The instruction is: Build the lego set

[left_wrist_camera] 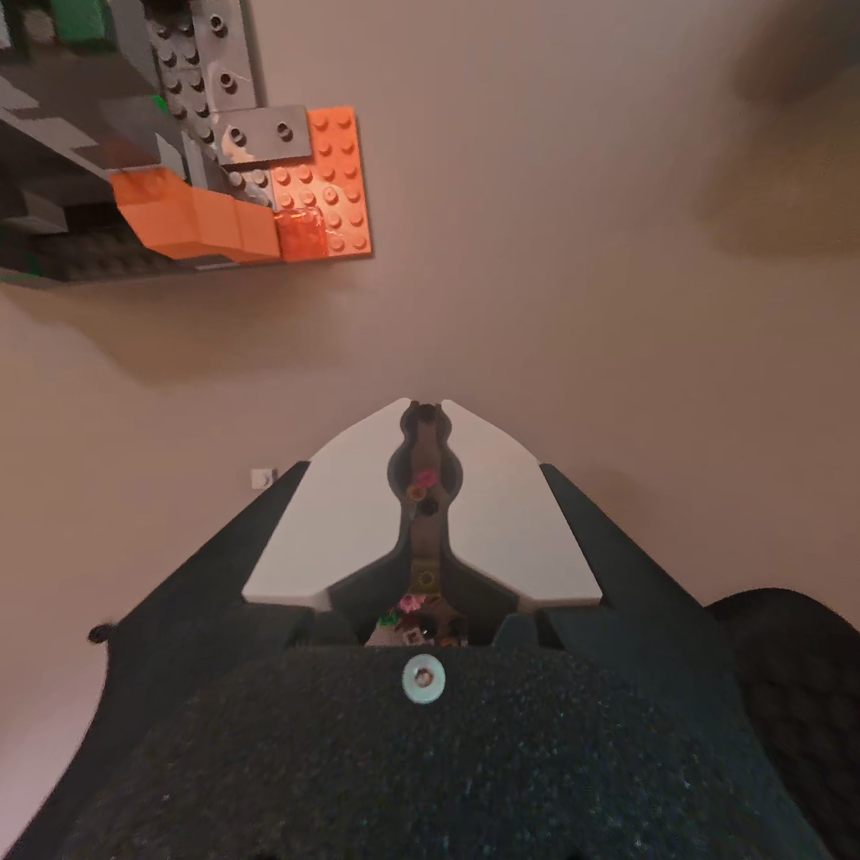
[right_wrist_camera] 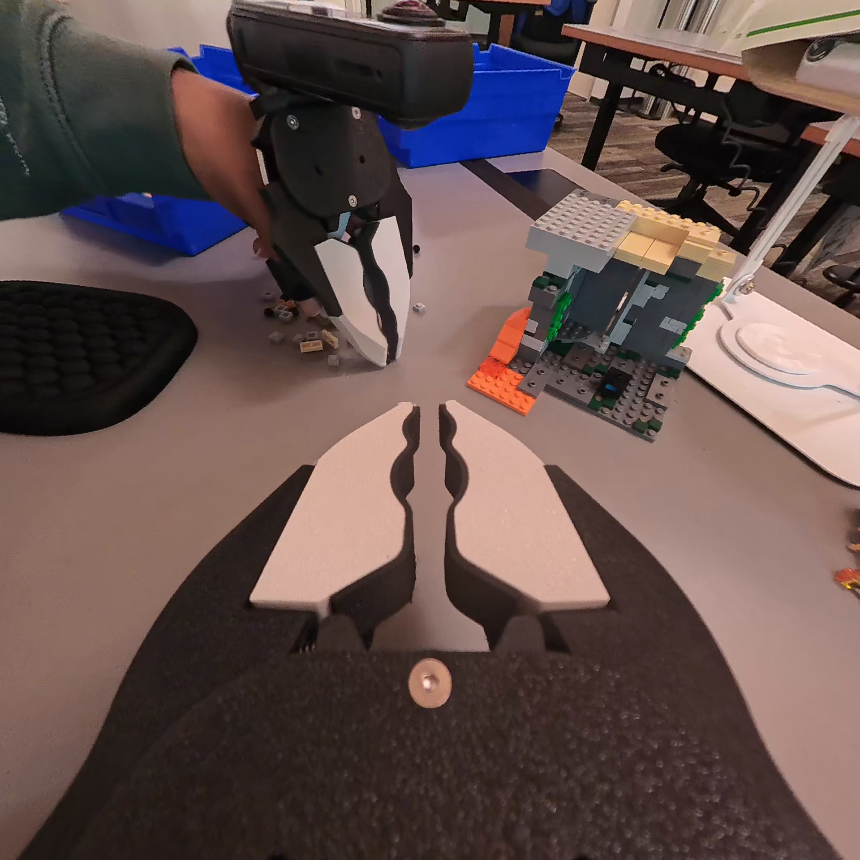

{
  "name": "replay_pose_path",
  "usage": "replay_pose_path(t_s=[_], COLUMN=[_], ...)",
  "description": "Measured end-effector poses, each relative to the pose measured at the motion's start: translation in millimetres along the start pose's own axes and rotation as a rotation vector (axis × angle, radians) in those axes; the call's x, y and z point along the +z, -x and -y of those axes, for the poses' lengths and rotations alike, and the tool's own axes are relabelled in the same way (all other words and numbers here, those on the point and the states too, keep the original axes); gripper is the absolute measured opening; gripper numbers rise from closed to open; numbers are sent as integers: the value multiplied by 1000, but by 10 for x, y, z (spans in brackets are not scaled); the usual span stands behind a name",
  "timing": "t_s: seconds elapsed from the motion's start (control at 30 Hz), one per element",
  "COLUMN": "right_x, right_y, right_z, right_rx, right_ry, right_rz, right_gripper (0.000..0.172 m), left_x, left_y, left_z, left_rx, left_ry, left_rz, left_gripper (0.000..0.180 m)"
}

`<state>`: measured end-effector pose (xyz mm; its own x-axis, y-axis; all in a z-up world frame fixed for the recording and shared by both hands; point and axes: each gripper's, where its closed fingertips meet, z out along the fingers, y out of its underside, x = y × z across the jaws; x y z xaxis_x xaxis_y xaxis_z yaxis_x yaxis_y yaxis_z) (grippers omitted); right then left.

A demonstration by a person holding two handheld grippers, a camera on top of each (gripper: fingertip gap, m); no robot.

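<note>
You worked over a grey table [right_wrist_camera: 139, 512] that filled both views. At its far edge sat blue plastic bins [right_wrist_camera: 488, 116], and at your left lay a black, dimpled cushion pad [right_wrist_camera: 70, 353]. A flat white base with a slanted white arm [right_wrist_camera: 791, 395] lay at your right. Just beside that base stood a brick-built model [right_wrist_camera: 619, 302]: grey walls, a pale grey and tan studded roof, green leafy bits, all on a dark grey studded plate. An orange plate [right_wrist_camera: 502, 386] formed the model's near corner, the part closest to your right gripper. Your left hand [right_wrist_camera: 218, 153], in a dark green sleeve [right_wrist_camera: 83, 116], held the left gripper [right_wrist_camera: 391, 356] pointing steeply down. Its tips were at the table surface, left of the model and well apart from it. Its jaws were nearly closed, pinching a small dark piece [left_wrist_camera: 424, 410] at the very tips; I could not tell its exact shape. Your right gripper [right_wrist_camera: 429, 407] hovered nearer to you, its jaws a narrow slit apart with bare table showing between them and nothing gripped. A scatter of tiny loose bricks [right_wrist_camera: 307, 335], grey, tan and black, lay just left of the left gripper's tips. One grey stud [right_wrist_camera: 419, 307] lay alone on their other side.
</note>
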<state>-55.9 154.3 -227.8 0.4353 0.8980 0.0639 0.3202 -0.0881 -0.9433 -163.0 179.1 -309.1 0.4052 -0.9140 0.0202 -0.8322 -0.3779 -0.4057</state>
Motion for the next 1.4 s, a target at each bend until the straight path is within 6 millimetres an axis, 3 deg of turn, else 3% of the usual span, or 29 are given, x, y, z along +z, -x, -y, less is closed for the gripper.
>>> replay_pose_path(t_s=[0.1, 0.3, 0.4, 0.53, 0.73, 0.97, 1.1, 1.4], right_x=[1, 13, 14, 19, 42, 69, 82, 61], right_y=[4, 29, 29, 34, 65, 82, 92, 78], right_z=[-1, -6, -12, -26, -50, -91, -111, -82], right_rx=[0, -4, -7, 11, 5, 3, 1, -1], right_ry=[1, 4, 7, 13, 24, 41, 48, 39], right_rz=[2, 10, 9, 18, 29, 36, 39, 33], right_gripper=[7, 7, 7, 7, 7, 7, 7, 7], left_x=[-131, -550, -590, -620, -707, -514, -335, -145], left_y=[153, 831, 969, 1015, 830, 83, -208, -176], left_z=[-120, -590, -735, -777, -691, -417, -299, -200], left_rx=[-5, -151, -200, -257, -258, -174, -133, -108], left_ry=[46, 134, 153, 125, 46, -88, -125, -104], left_rz=[44, 193, 226, 258, 257, 132, 108, 105], left_gripper=[6, 6, 8, 24, 29, 28, 29, 30])
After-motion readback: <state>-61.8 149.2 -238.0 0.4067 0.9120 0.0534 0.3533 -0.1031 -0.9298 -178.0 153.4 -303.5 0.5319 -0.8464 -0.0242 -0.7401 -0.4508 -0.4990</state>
